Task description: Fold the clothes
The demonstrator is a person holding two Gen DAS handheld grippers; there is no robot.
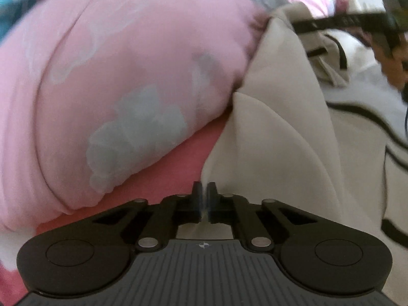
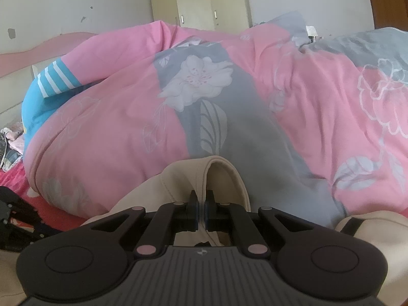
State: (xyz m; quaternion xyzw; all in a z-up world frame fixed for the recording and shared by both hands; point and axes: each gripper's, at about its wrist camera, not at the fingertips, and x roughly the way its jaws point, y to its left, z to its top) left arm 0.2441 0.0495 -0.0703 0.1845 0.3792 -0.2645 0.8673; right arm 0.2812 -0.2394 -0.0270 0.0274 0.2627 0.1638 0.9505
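A cream garment [image 1: 280, 140] with black stripes lies on the bed against a bulky quilt. In the left wrist view my left gripper [image 1: 204, 199] has its jaws together on the garment's near left edge, and a pale sliver of cloth shows between the pads. My right gripper [image 2: 201, 205] is shut on a raised cream fold [image 2: 183, 178] of the same garment. From the left wrist view the right gripper [image 1: 331, 23] shows as a black bar at the upper right, held by a hand [image 1: 390, 58]. Part of the left gripper [image 2: 15, 216] shows at the left edge of the right wrist view.
A pink and grey flowered quilt [image 2: 280, 89] is heaped just behind the garment, also filling the left wrist view [image 1: 127, 76]. A red bed sheet [image 1: 191, 158] lies underneath. A blue striped cloth [image 2: 51, 89] sits at the left, with a cream wardrobe [image 2: 199, 2] behind.
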